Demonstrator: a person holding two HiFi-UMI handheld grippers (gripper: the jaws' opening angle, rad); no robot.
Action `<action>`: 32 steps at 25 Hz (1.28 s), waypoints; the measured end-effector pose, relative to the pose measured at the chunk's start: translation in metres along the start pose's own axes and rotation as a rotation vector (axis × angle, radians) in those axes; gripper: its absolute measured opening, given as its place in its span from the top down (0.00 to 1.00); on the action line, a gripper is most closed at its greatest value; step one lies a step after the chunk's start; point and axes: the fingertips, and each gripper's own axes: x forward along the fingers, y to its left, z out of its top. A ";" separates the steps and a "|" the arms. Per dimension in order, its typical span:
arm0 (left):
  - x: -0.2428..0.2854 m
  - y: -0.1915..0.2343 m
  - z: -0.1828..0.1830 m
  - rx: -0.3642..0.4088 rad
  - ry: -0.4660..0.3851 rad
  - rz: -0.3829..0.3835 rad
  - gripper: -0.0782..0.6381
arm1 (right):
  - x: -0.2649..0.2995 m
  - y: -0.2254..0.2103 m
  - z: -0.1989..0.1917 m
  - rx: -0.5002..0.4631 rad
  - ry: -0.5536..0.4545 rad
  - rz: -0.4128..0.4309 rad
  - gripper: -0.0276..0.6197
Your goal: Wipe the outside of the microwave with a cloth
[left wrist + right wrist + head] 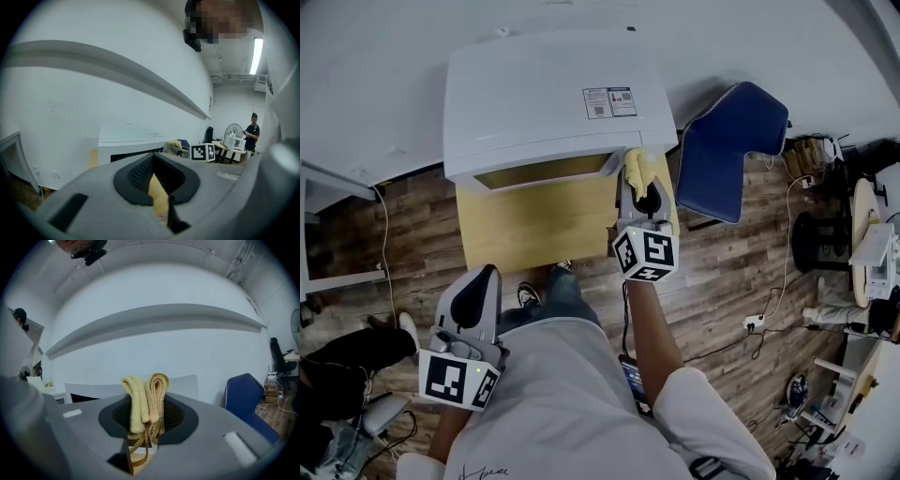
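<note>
A white microwave (pixel 553 103) stands on a wooden table (pixel 534 230), its dark door facing me. My right gripper (pixel 643 190) is shut on a folded yellow cloth (pixel 637 167), which sits at the microwave's front right corner. In the right gripper view the cloth (pixel 145 397) sticks up between the jaws in two folds, with the microwave (pixel 185 383) just behind it. My left gripper (pixel 477 292) hangs low by my body, well short of the table, with its jaws together and nothing held. Over the left gripper (pixel 157 187) the microwave (pixel 133 140) shows at a distance.
A blue chair (pixel 733 145) stands right of the table, close to the right arm. Cables and a power strip (pixel 755 322) lie on the wood floor. Someone in dark clothes (pixel 347 356) sits at lower left. Another person (pixel 253 133) stands far off by a table.
</note>
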 end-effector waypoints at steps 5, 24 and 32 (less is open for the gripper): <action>-0.007 0.000 0.000 -0.002 -0.013 0.005 0.90 | 0.004 0.026 -0.006 0.006 0.009 0.039 0.78; -0.019 0.014 -0.003 -0.004 -0.006 -0.009 0.90 | 0.016 0.064 -0.016 0.047 -0.007 0.072 0.78; -0.030 0.022 -0.010 -0.014 0.002 -0.021 0.90 | 0.018 0.077 -0.019 0.061 -0.024 0.064 0.78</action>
